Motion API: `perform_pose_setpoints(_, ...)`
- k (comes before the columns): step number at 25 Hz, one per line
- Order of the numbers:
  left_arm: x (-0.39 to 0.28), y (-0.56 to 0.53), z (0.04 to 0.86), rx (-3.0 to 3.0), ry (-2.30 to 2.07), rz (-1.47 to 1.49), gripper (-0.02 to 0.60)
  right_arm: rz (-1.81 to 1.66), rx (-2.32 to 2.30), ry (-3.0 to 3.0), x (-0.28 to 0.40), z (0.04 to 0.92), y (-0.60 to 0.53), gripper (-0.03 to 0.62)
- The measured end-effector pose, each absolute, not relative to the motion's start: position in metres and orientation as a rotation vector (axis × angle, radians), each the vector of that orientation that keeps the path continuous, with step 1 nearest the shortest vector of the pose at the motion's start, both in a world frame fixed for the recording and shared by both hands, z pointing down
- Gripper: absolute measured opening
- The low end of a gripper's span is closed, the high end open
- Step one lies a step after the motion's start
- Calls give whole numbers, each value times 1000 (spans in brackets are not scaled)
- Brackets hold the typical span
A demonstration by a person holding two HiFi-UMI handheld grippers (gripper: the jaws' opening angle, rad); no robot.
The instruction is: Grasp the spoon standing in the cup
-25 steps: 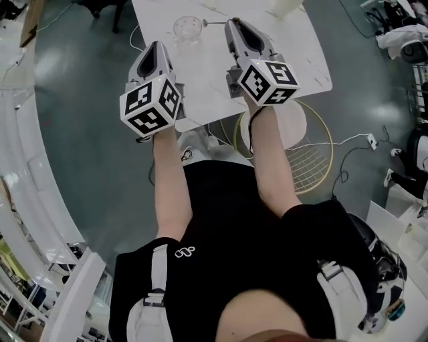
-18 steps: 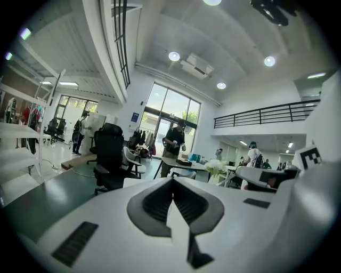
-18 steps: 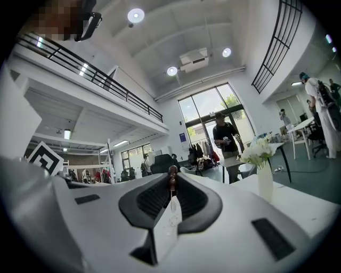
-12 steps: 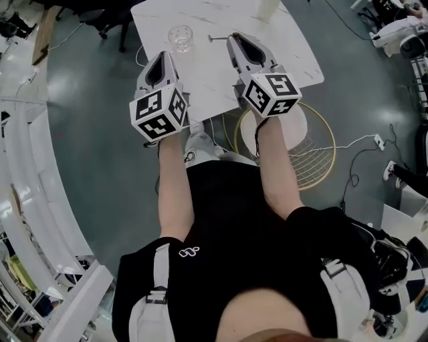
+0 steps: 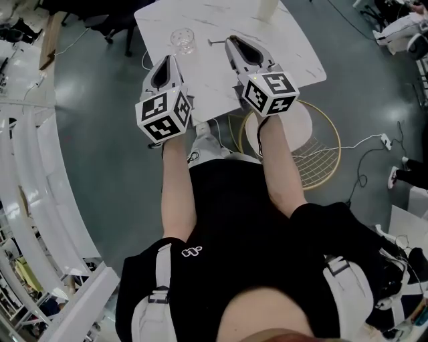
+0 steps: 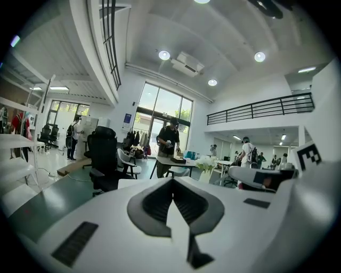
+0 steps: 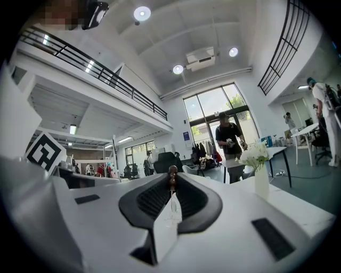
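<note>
A clear glass cup (image 5: 182, 40) stands on the white marble table (image 5: 287, 47), with no spoon in it. My right gripper (image 5: 230, 42) hovers to the right of the cup, shut on the spoon (image 5: 216, 41), which pokes out leftward from its tip. In the right gripper view the spoon (image 7: 172, 205) shows as a thin clear handle with a dark brown end, pinched between the pads of my right gripper (image 7: 172, 181). My left gripper (image 5: 168, 60) hangs over the table's near left edge just below the cup. Its jaws (image 6: 171, 184) meet with nothing between them.
A white vase of white flowers (image 7: 257, 173) stands at the table's far side (image 5: 267, 8). A round white stool in a gold wire frame (image 5: 297, 143) sits under the table's near right corner. Cables (image 5: 361, 143) run over the grey floor. People and office chairs are far off.
The head view has pulled back, so the table and cup sit a little lower in the picture. Both grippers keep their places beside the cup, the spoon still in the right one.
</note>
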State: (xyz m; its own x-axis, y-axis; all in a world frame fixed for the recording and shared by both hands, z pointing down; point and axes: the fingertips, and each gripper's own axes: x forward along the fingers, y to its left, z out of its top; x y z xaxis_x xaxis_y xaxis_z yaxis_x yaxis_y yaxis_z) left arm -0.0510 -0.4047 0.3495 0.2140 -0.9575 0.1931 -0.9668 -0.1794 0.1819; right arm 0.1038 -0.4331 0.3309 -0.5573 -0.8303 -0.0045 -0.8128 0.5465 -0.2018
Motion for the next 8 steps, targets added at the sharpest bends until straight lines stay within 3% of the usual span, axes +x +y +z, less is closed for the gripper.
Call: perform_pose_setpoints(8, -47, -397, 351, 2227, -1825, 59, 15, -237, -1410, 2711, 103, 332, -425, 48)
